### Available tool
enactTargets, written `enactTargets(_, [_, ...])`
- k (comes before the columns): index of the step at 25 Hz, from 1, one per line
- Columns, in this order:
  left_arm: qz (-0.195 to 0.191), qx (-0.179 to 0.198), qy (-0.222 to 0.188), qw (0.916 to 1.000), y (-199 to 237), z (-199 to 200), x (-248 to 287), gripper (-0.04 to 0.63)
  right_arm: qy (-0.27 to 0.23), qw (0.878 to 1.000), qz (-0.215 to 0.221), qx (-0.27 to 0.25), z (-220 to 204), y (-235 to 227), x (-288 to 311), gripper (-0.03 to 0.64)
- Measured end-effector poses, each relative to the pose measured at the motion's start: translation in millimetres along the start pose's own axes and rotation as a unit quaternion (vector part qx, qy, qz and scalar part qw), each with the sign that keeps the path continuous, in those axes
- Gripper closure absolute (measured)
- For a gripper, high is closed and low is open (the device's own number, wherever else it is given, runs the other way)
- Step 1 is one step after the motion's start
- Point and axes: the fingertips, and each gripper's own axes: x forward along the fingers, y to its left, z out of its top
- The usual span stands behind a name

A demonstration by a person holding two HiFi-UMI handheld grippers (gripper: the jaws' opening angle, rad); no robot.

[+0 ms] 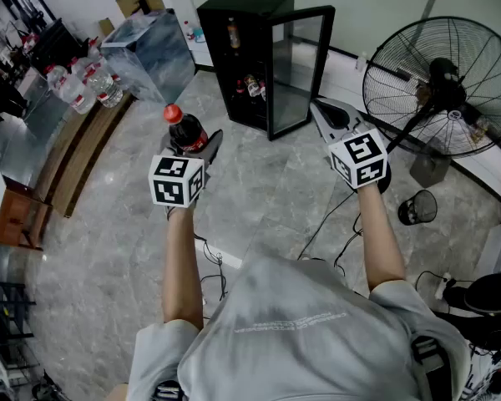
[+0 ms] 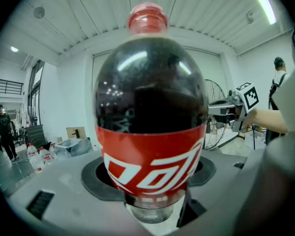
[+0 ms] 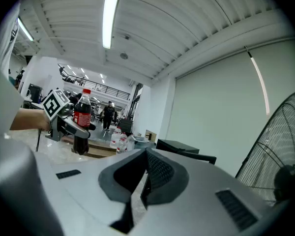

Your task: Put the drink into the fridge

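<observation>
A cola bottle [image 1: 184, 130] with a red cap and red label stands upright in my left gripper [image 1: 194, 143], whose jaws are shut on its lower body; it fills the left gripper view [image 2: 150, 107]. The black fridge [image 1: 244, 53] stands ahead on the floor, its glass door [image 1: 299, 69] swung open toward the right. Several drinks sit on its shelves [image 1: 234, 33]. My right gripper [image 1: 319, 107] hovers near the door's lower edge, its pads [image 3: 155, 173] pressed together with nothing between them. The right gripper view also shows the held bottle [image 3: 82, 117] at left.
A large floor fan [image 1: 438, 86] stands right of the fridge, with a black wire basket [image 1: 417, 208] near it. Cables [image 1: 330, 215] trail over the marble floor. At left are water bottles [image 1: 88, 86], a clear bin [image 1: 150, 53] and a low wooden bench [image 1: 75, 157].
</observation>
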Motion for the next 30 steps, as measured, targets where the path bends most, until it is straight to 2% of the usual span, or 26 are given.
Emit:
enactTargets(6, [-0.001, 0.005, -0.005, 1.0, 5.9, 3.1, -0.2, 0.287, 0.006, 1.0, 0.0, 0.0, -1.5, 2.9, 6.5, 0.617])
enactTargets(12, [-0.007, 0.002, -0.004, 1.0, 17.9, -3.2, -5.1, 0.287, -0.008, 1.0, -0.006, 0.014, 3.7, 13.8, 13.5, 0.617])
enactTargets(21, [-0.02, 0.003, 0.007, 0.9998, 51.3, -25.7, -25.2, 0.287, 0.013, 0.999, -0.022, 0.032, 0.1, 45.4, 39.8, 0.617])
enactTargets(30, [-0.017, -0.01, 0.008, 0.9998, 84.4, -29.2, -8.5, 0.287, 0.021, 0.999, -0.017, 0.035, 0.4, 47.3, 74.2, 0.616])
